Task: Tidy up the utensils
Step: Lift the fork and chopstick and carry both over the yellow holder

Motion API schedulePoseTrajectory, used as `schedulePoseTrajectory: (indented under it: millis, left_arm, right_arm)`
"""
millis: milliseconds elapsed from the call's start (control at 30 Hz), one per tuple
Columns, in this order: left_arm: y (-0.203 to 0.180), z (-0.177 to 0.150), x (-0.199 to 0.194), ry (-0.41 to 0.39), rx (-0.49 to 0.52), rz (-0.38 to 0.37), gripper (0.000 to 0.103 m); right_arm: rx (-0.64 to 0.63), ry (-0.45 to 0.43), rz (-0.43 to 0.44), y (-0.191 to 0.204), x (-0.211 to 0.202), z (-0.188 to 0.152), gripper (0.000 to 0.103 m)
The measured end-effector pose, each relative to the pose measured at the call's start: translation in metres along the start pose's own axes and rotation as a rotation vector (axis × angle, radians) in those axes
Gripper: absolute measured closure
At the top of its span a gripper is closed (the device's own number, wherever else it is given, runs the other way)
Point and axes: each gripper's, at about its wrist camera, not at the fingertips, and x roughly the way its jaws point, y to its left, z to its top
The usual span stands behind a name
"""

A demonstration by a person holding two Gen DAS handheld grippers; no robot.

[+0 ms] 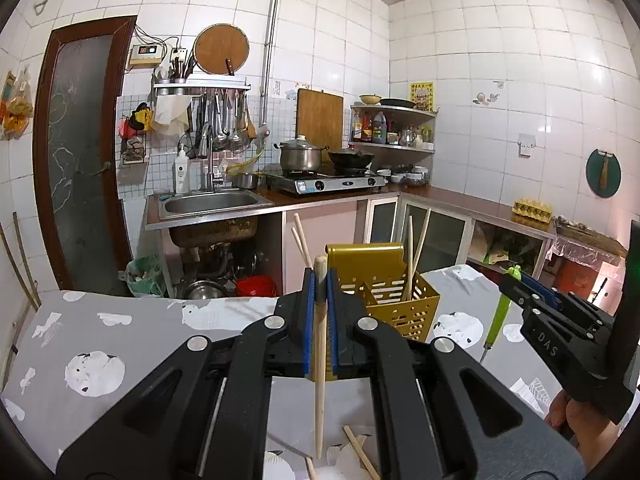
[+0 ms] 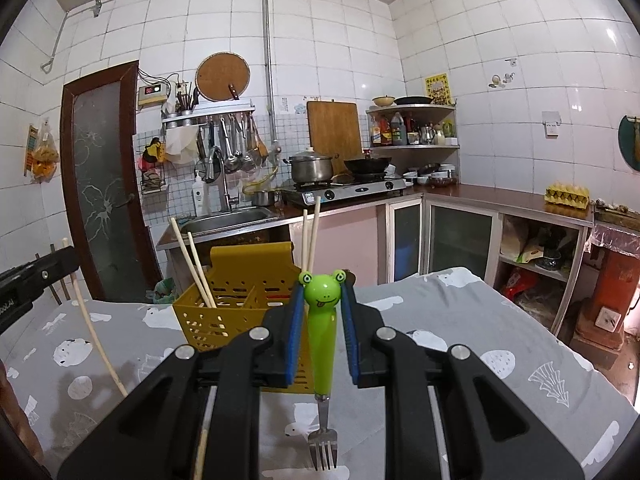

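Left gripper (image 1: 320,280) clamped on wooden chopstick (image 1: 319,360), upright, tip hanging above grey patterned tablecloth (image 1: 120,340). Right gripper (image 2: 322,304) pinching green frog-handled fork (image 2: 323,340), tines down over cloth. Loose chopsticks (image 1: 360,454) lying on cloth under left gripper. Just beyond both, yellow perforated utensil caddy (image 2: 224,312) on table, two chopstick pairs (image 2: 196,264) standing in separate compartments. Behind, sink (image 1: 212,202), stove (image 1: 332,182).

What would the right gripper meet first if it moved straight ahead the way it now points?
Most likely the yellow utensil basket. The right gripper, holding the frog fork, points at the basket's right side, with nothing visible between, though depth is hard to judge.
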Motion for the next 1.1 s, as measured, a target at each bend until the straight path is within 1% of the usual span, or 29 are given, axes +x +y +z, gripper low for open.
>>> schedulePoseTrajectory:
  millis: [233, 433, 600, 733, 800, 900, 967, 1100]
  left_arm:
    - [0.0, 0.004, -0.001, -0.012, -0.008, -0.009, 0.098]
    - [-0.002, 0.02, -0.003, -0.044, -0.004, -0.019, 0.098]
    - [-0.005, 0.048, -0.001, -0.09, 0.001, -0.02, 0.098]
    - [-0.01, 0.076, 0.001, -0.147, 0.017, -0.007, 0.098]
    - [-0.012, 0.089, 0.004, -0.173, 0.018, -0.004, 0.098]
    - [-0.013, 0.108, 0.011, -0.214, 0.011, 0.008, 0.098]
    - [-0.013, 0.116, 0.017, -0.221, 0.001, 0.009, 0.098]
    - [-0.014, 0.124, 0.036, -0.237, -0.022, 0.011, 0.098]
  right_arm:
    - [0.002, -0.005, 0.008, -0.003, 0.001, 0.002, 0.084]
    - [0.006, -0.02, 0.018, -0.002, 0.004, 0.015, 0.084]
    - [0.019, -0.055, 0.034, 0.003, 0.007, 0.043, 0.084]
    - [0.032, -0.104, 0.053, 0.01, 0.007, 0.07, 0.084]
    - [0.035, -0.143, 0.06, 0.014, 0.006, 0.088, 0.084]
    - [0.028, -0.179, 0.056, 0.021, 0.011, 0.108, 0.084]
    - [0.035, -0.195, 0.056, 0.023, 0.017, 0.119, 0.084]
    - [0.036, -0.199, 0.042, 0.029, 0.033, 0.127, 0.084]
